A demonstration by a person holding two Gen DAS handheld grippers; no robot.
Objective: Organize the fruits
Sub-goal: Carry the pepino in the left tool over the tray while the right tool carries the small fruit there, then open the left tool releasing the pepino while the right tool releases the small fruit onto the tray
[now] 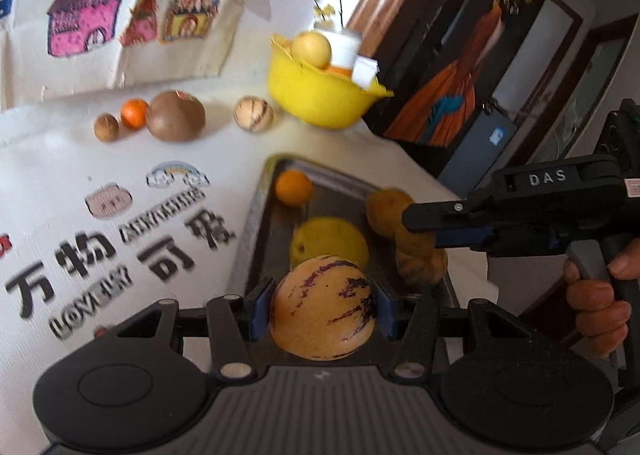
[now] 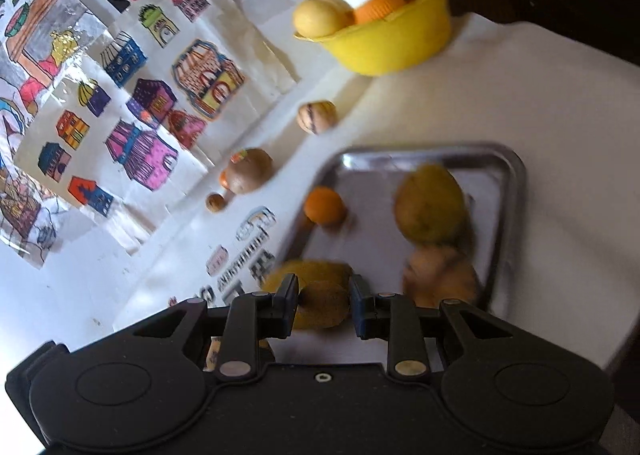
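Left tongs (image 1: pixel 322 313): clenched on a striped melon (image 1: pixel 323 307), pale orange with purple streaks, which is pinched across its width between the two blue pads and is carried over the near end of the metal tray (image 1: pixel 256 215).

Right tongs (image 2: pixel 324 305): clenched on a small brown kiwi (image 2: pixel 325 303), which is held above the near left corner of the tray, just in front of a yellow fruit (image 2: pixel 308 271).

Tray contents: an orange (image 1: pixel 294 187) at the far corner, the yellow fruit in the middle, and brownish fruits (image 1: pixel 416 251) along the right side are seen.

Counter (image 1: pixel 224 143): a row of loose fruit is laid out beyond the tray, with a second striped melon (image 1: pixel 253 114) at its right end and a yellow bowl (image 1: pixel 320 95) just past it.

Deciding relation: both held fruits are already over the tray, so free tray floor is what matters. It is judged that open space lies ahead and left of the melon, while the kiwi sits nearer the crowded front edge.

Risk: round fruits are likely to roll once released.
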